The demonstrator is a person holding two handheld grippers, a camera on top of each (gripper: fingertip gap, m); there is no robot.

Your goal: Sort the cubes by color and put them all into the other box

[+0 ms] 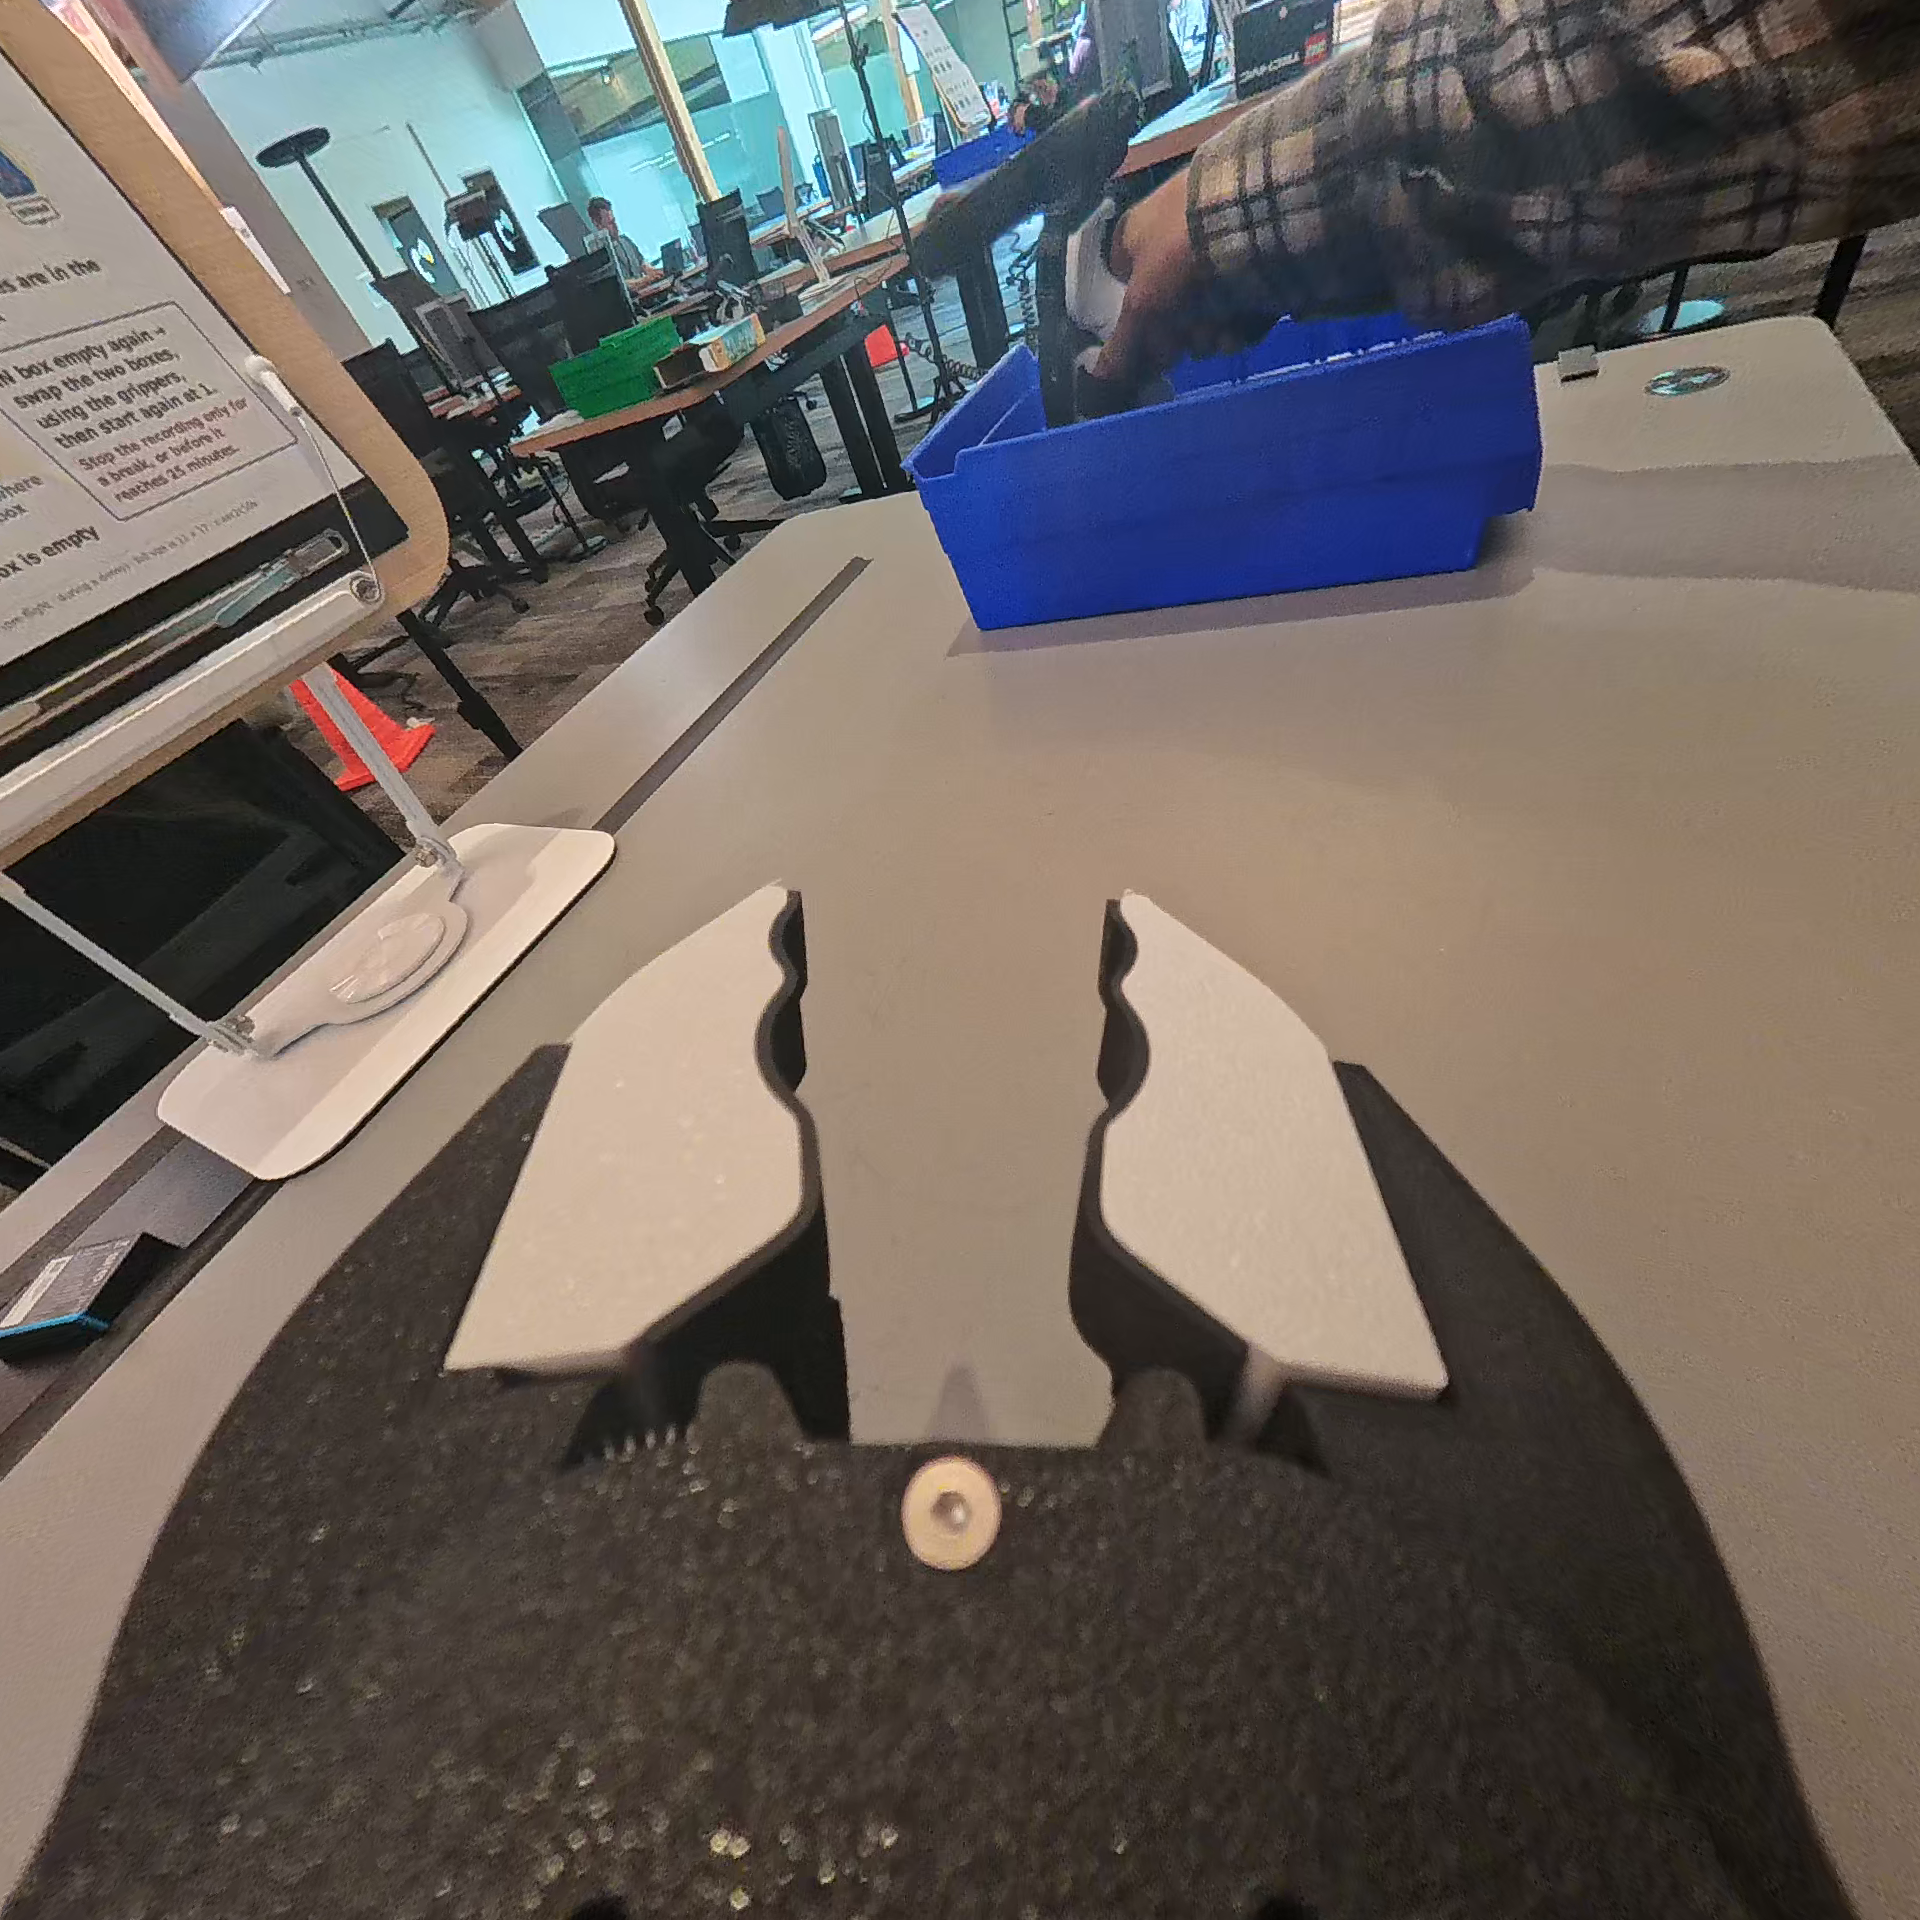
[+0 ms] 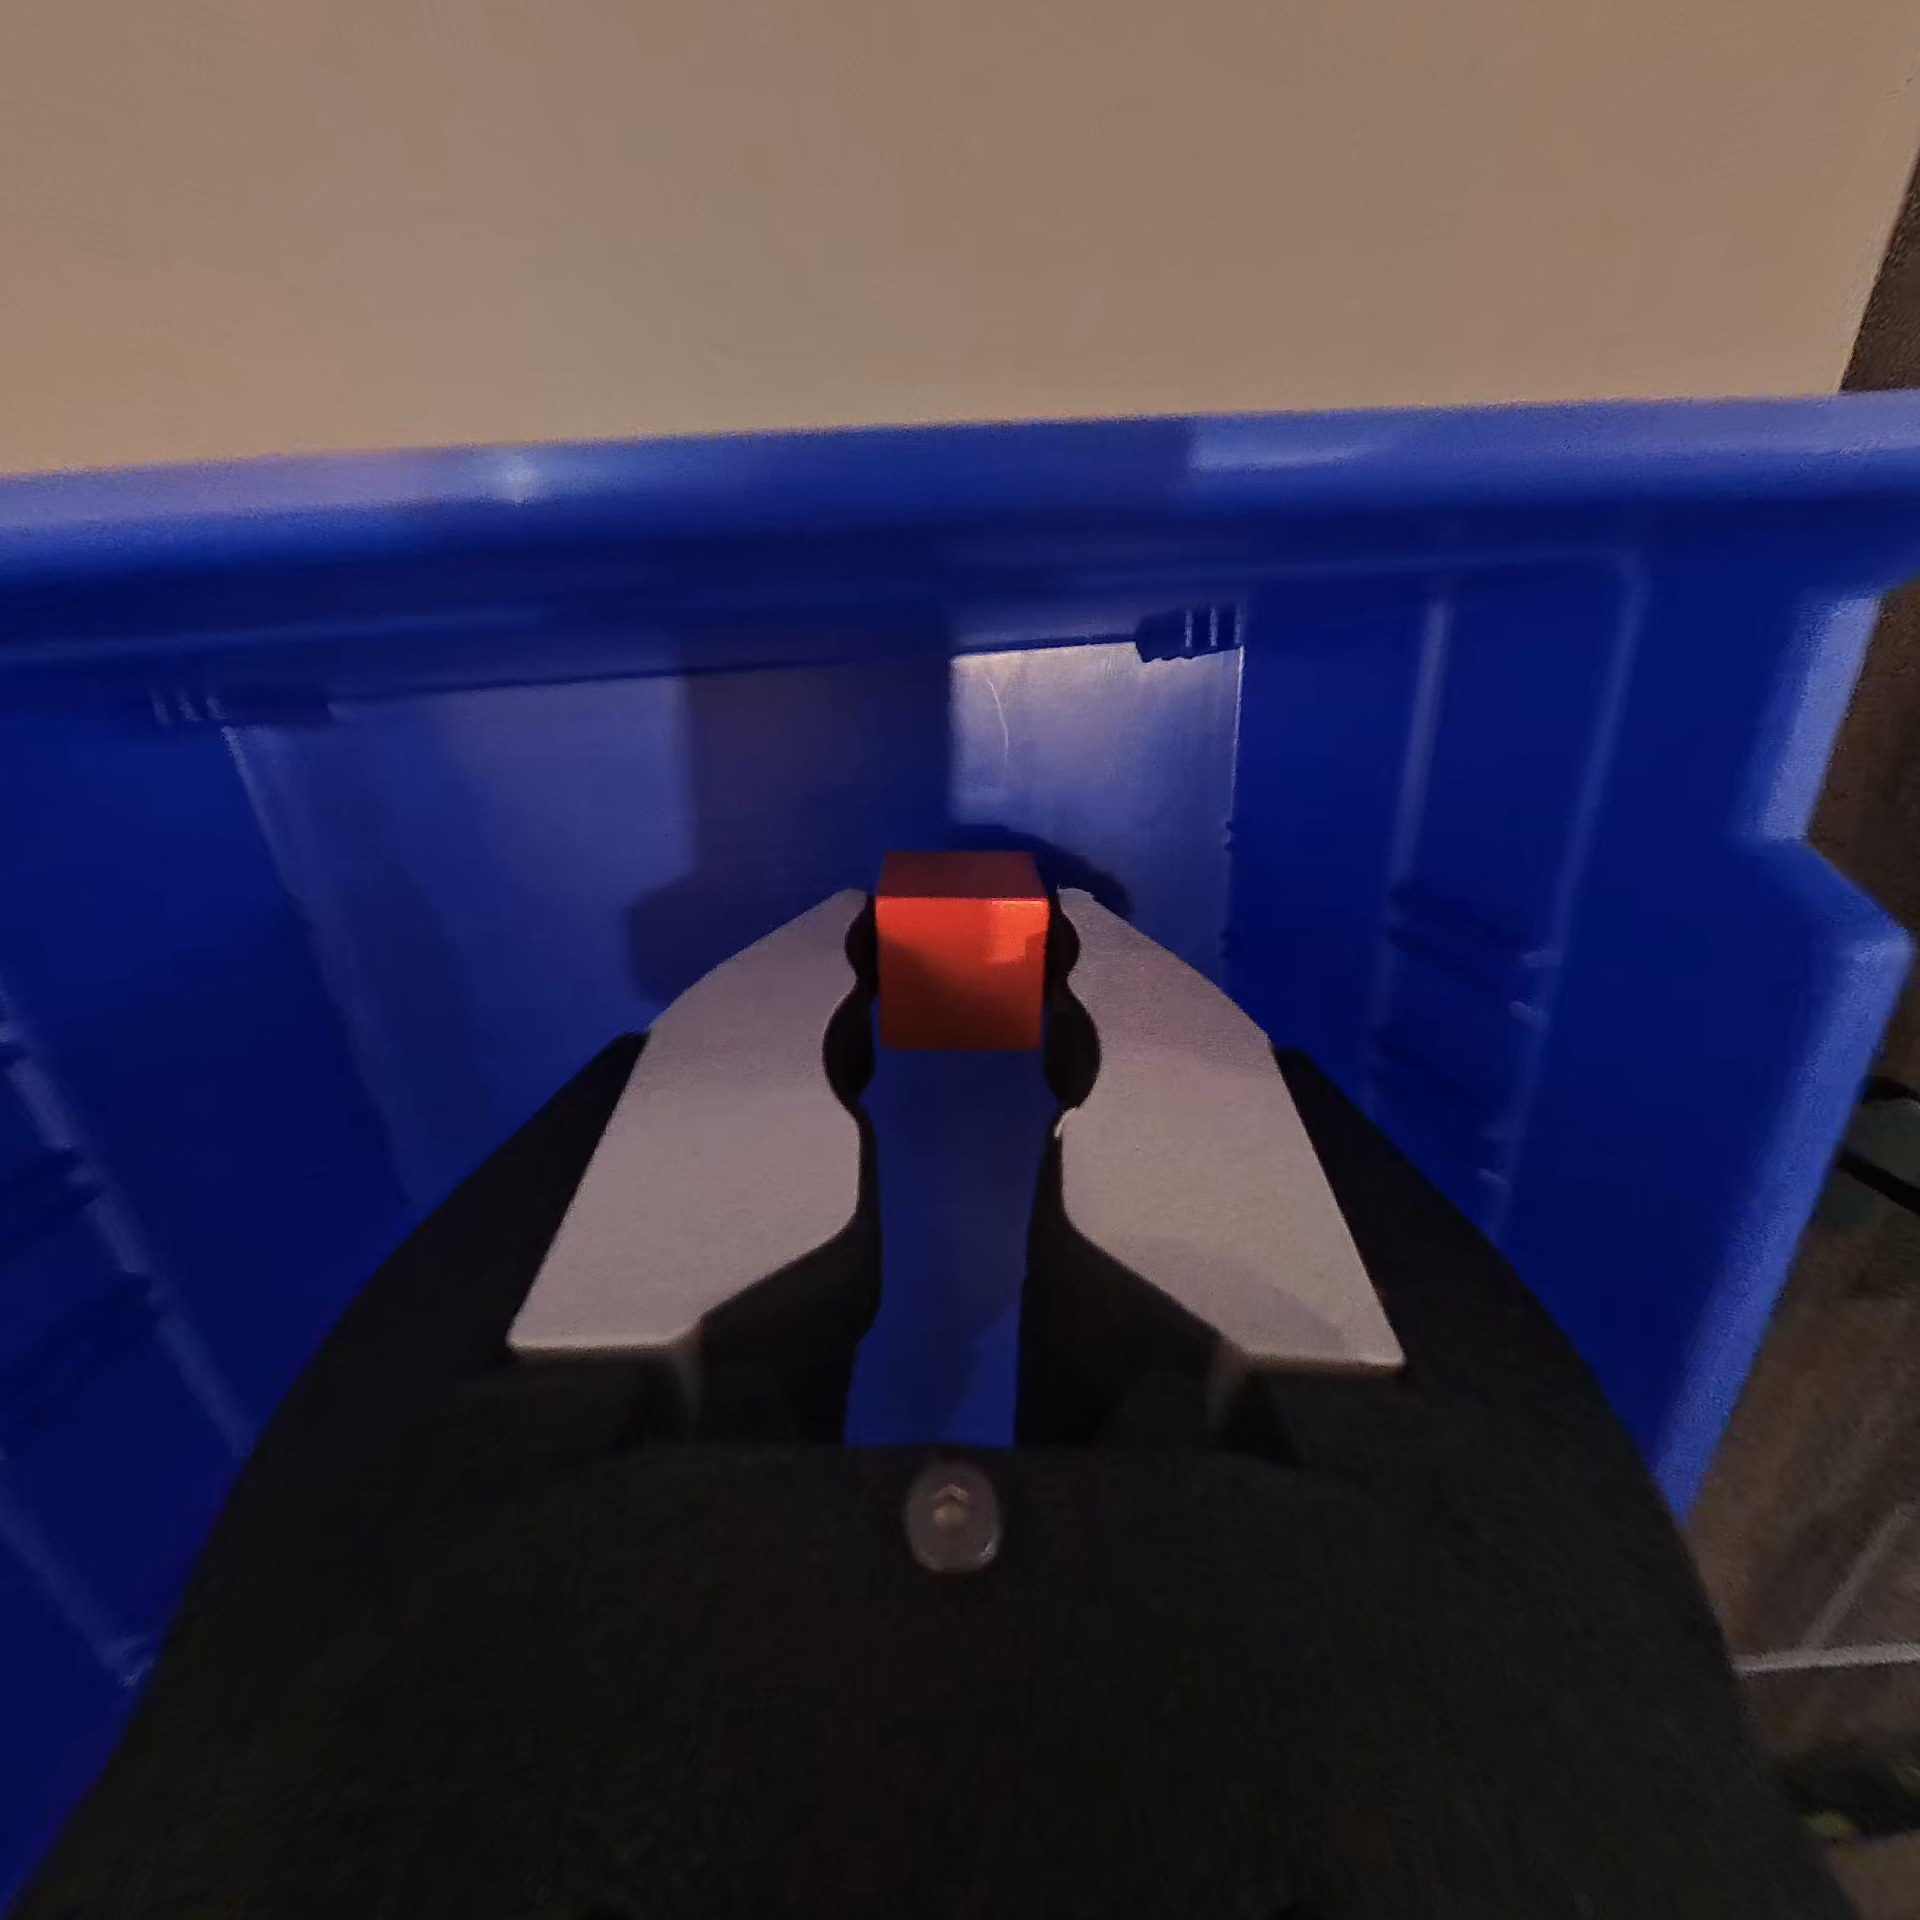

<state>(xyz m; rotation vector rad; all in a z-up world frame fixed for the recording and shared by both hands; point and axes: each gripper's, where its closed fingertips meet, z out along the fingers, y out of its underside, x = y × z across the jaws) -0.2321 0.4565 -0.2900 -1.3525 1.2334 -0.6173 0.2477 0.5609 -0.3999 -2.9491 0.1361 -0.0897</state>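
In the right wrist view my right gripper (image 2: 958, 935) is shut on a red cube (image 2: 958, 961) held between its tips, low inside a blue box (image 2: 520, 831) near its far wall. In the left wrist view my left gripper (image 1: 954, 914) is open and empty, hovering low over the grey table (image 1: 1351, 935). The blue box (image 1: 1247, 520) stands at the far right of that table. The right gripper (image 1: 1081, 312), held by a hand in a plaid sleeve, reaches down into it. No other cubes show.
A sign on a white stand (image 1: 384, 997) stands at the table's left edge. A dark phone-like device (image 1: 73, 1299) lies near the left edge. A dark seam (image 1: 727, 707) runs along the table. Office desks and chairs fill the background.
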